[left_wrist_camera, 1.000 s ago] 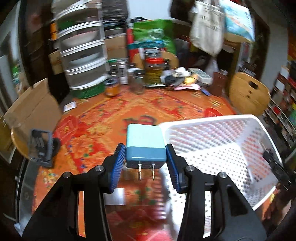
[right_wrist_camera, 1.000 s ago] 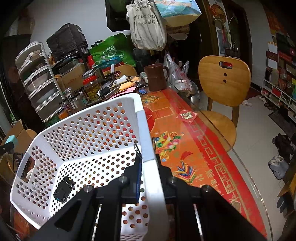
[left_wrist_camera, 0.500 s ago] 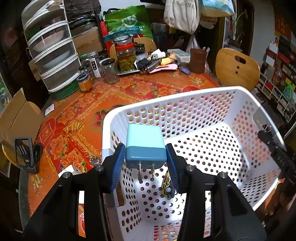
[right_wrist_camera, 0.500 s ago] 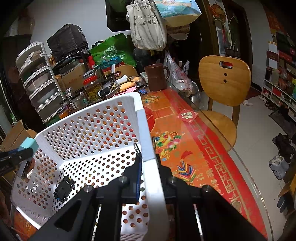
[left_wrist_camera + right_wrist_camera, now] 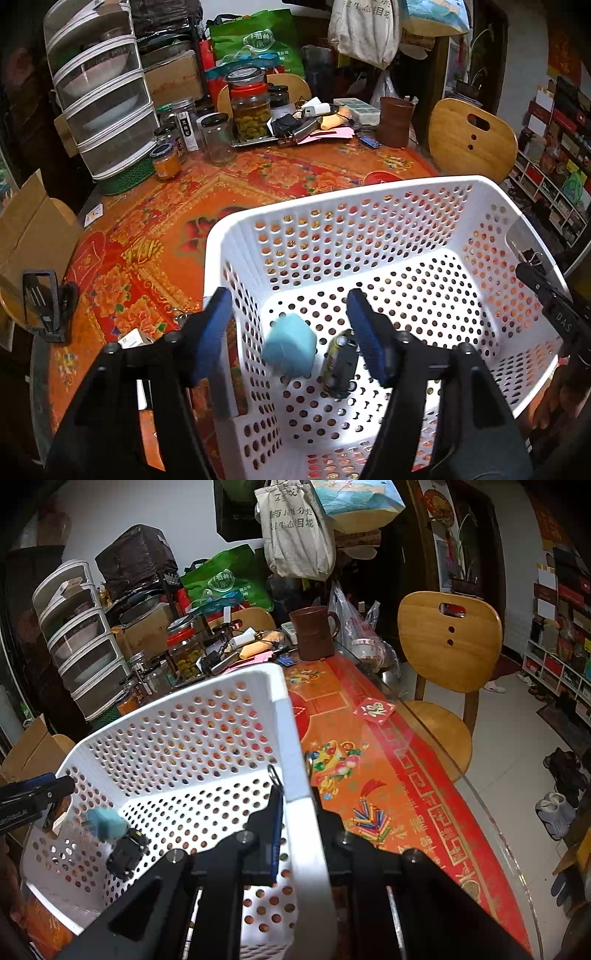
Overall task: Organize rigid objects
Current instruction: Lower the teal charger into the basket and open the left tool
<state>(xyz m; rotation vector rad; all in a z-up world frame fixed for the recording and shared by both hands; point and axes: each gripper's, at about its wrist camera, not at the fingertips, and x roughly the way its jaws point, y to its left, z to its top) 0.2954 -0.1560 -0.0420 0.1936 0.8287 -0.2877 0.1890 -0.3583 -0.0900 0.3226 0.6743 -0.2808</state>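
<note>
My left gripper [image 5: 291,332] is open and empty above the near left corner of the white perforated basket [image 5: 332,206]. A light blue charger plug [image 5: 290,345] is blurred inside the basket below the gripper, next to a small black object [image 5: 340,363]. Both show in the right wrist view: the plug [image 5: 105,823] and the black object [image 5: 127,851]. My right gripper [image 5: 297,812] is shut on the basket's right rim [image 5: 291,738], holding the basket tilted off the table.
The table has a red-orange floral cloth [image 5: 155,229]. Glass jars [image 5: 251,107], stacked drawers [image 5: 99,103], a brown mug [image 5: 397,120] and clutter stand at the back. A black phone stand [image 5: 44,306] and cardboard box [image 5: 26,229] are at left. A wooden chair [image 5: 447,657] stands at right.
My left gripper has opened and let go of the blue plug, which has dropped into the basket beside the black object. The right gripper still holds the rim.
</note>
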